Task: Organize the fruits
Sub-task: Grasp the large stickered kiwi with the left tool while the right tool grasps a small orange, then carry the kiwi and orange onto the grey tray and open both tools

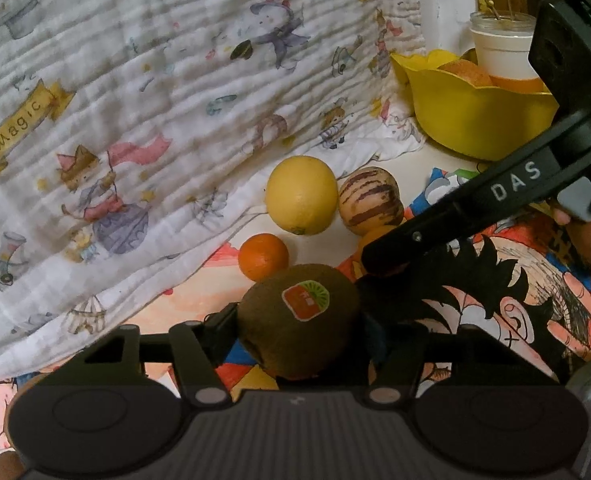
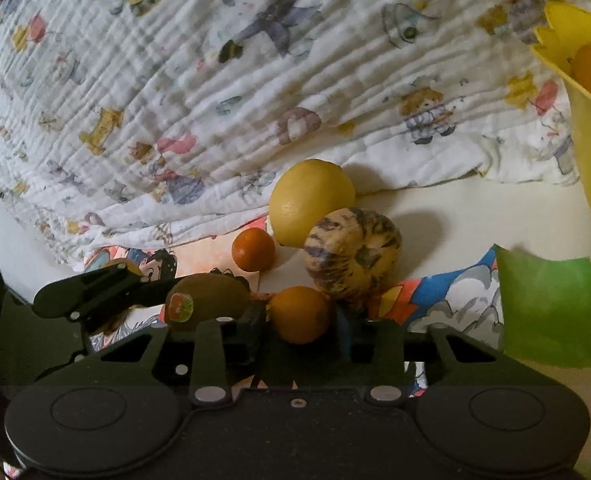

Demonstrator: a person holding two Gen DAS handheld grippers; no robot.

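A: In the left wrist view, where did the fruit lie from the left hand-held gripper (image 1: 299, 340)?

B: Straight ahead, between its fingers. The kiwi (image 1: 299, 328) filled the gap, long axis tipped up toward the lens, and both pads looked pressed on it: grasped. The yellow bowl (image 1: 475, 120) sat toward the counter's far right corner, beyond the right hand-held gripper's arm crossing the view.

A: And the right wrist view?

B: The right hand-held gripper (image 2: 301, 320) was clenched on a small orange (image 2: 300, 314), dead centre. The striped melon (image 2: 353, 254) touched that orange from behind; the lemon (image 2: 311, 202) and a tangerine (image 2: 253, 250) lay farther back. The bowl's rim (image 2: 567, 60) showed at far right, so I judged the right hand nearer to it.
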